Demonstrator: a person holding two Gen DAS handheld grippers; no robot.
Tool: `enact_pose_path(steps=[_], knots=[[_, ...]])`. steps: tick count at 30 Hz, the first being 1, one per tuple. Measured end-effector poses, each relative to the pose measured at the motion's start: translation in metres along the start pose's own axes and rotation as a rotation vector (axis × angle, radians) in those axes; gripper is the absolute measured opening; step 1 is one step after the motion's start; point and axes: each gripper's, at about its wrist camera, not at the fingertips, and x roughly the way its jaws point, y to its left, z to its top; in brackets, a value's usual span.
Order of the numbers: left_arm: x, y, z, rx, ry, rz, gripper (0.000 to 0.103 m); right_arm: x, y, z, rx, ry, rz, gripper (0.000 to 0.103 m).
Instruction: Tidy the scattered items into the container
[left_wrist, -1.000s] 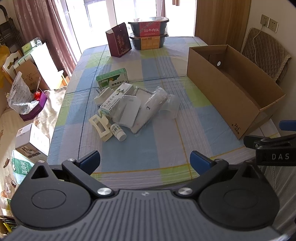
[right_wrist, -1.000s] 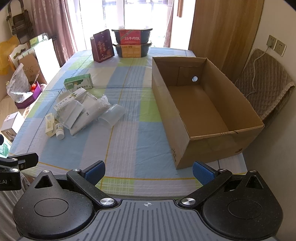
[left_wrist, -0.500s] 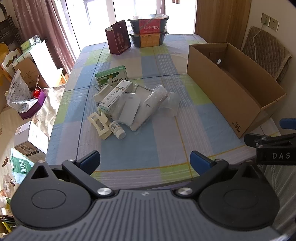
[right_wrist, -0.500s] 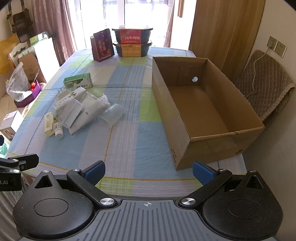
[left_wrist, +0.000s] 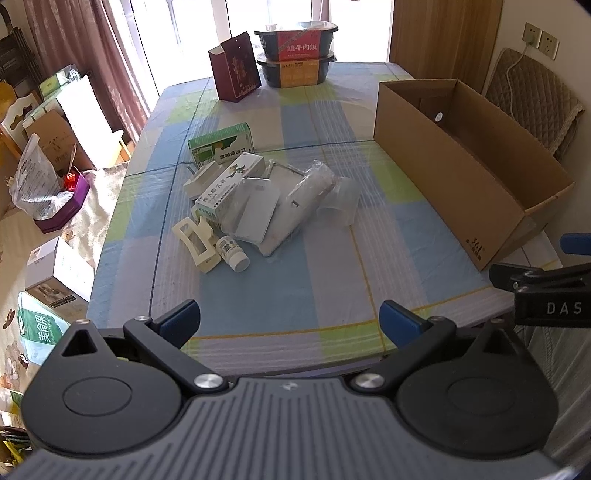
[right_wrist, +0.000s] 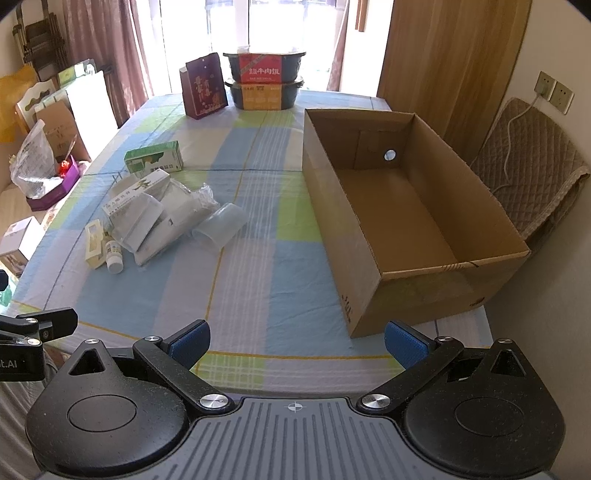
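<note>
1. Cardboard box (right_wrist: 406, 206) sits empty on the counter's (right_wrist: 280, 280) right side.
2. Scattered items (left_wrist: 258, 199) lie piled left; none packed.
3. My left gripper (left_wrist: 290, 319) and right gripper (right_wrist: 297, 341) hover, fingers wide, empty.

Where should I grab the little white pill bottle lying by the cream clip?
Probably across its body, coming down from above. The pill bottle lies on its side, cap toward the near edge, with the cream clip close on its left, so close the gripper across the label.
</note>
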Motion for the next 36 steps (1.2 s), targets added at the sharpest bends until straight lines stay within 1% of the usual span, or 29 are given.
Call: enact_pose_path(steps=[19,24,28,31,34,36], knots=[[0.017,0.011,0.000,-0.036,0.033,-0.020,0.102,0.016,0.006,0.002,-0.023,0.027,0.006,0.103],[0.023,0.025,0.000,-0.073,0.040,-0.036,0.102,0.024,0.010,0.005,-0.033,0.023,0.028,0.103],[0.030,0.044,0.000,-0.118,0.042,-0.054,0.102,0.033,0.016,0.009,-0.048,0.021,0.049,0.103],[0.035,0.058,0.001,-0.143,0.029,-0.062,0.102,0.042,0.020,0.013,-0.048,0.021,0.083,0.103],[0.039,0.070,0.001,-0.155,0.009,-0.040,0.102,0.052,0.023,0.018,-0.042,0.020,0.120,0.103],[0.045,0.076,0.003,-0.157,0.009,-0.034,0.101,0.061,0.025,0.022,-0.035,0.022,0.135,0.103]])
